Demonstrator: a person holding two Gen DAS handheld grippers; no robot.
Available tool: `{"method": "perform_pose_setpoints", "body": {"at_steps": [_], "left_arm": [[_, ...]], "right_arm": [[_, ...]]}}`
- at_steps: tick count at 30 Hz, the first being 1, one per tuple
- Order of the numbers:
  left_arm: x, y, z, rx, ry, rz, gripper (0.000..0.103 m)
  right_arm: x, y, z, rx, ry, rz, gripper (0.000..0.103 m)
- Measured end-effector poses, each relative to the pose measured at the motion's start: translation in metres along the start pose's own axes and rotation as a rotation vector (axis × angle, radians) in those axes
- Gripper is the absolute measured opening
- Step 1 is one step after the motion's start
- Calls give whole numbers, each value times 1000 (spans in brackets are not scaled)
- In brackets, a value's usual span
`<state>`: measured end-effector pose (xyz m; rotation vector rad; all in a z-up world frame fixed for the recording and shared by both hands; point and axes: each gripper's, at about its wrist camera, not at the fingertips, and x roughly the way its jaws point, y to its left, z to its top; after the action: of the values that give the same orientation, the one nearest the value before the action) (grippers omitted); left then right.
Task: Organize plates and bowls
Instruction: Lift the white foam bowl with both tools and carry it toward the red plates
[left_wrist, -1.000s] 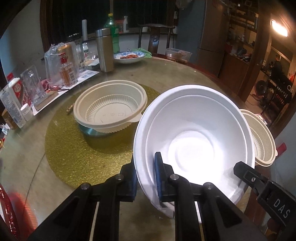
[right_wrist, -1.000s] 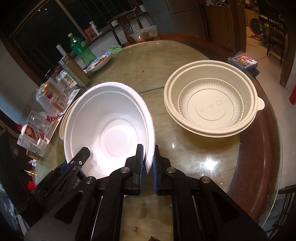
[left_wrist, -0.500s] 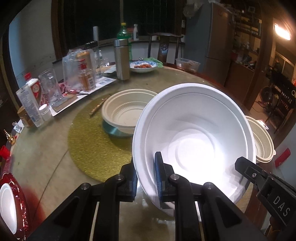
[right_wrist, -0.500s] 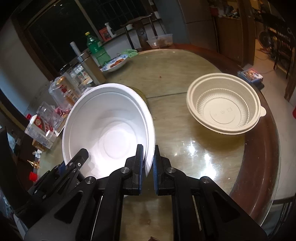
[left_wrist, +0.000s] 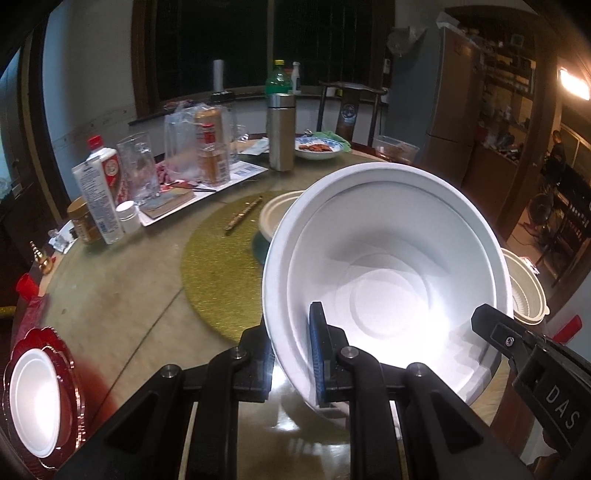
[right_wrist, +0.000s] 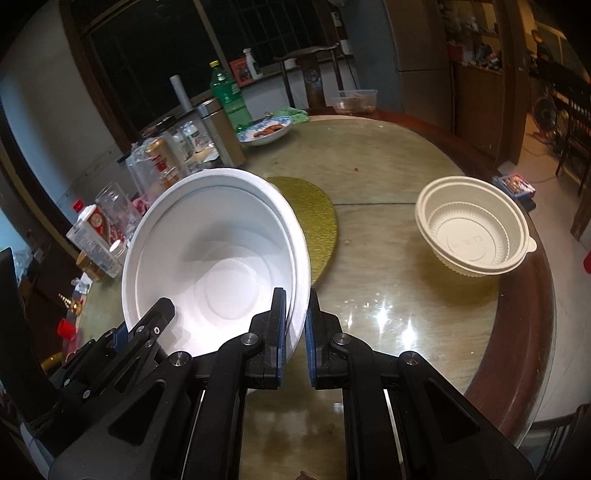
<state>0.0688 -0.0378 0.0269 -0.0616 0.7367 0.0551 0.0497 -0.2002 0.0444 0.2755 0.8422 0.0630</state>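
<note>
Both grippers were clamped on one white bowl (left_wrist: 388, 280), the left gripper (left_wrist: 293, 354) with its jaws closed over the rim on one side and the right gripper (right_wrist: 295, 332) likewise on the opposite side, so the bowl hung tilted above the counter (right_wrist: 388, 314). It looked light and thin-walled, probably foam or plastic, apt to flex or crack under a hard squeeze; the stiffer rolled rim seemed the sensible hold. Farther off sat a cream bowl (right_wrist: 472, 232) near the counter's edge and another cream bowl (left_wrist: 277, 218) on the gold mat (left_wrist: 221, 273). Compared with a second before, the white bowl stood higher and farther from both, and a red plate (left_wrist: 70, 365) had entered the left view.
</note>
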Motion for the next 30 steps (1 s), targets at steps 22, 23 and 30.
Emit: {"method": "perform_pose_setpoints", "body": {"at_steps": [22,23,30], "left_arm": [[-30,57,-12,-85,-47,45,16],[-31,59,-13,-88,-49,46,16],[-39,76,-15,-109,-66,57,16]], "right_arm": [[-16,68,-21,-128,-27,24,9],[-17,71,-21,-133,-29,23,9],[-21,89,-27,-173,-48,18,10]]}}
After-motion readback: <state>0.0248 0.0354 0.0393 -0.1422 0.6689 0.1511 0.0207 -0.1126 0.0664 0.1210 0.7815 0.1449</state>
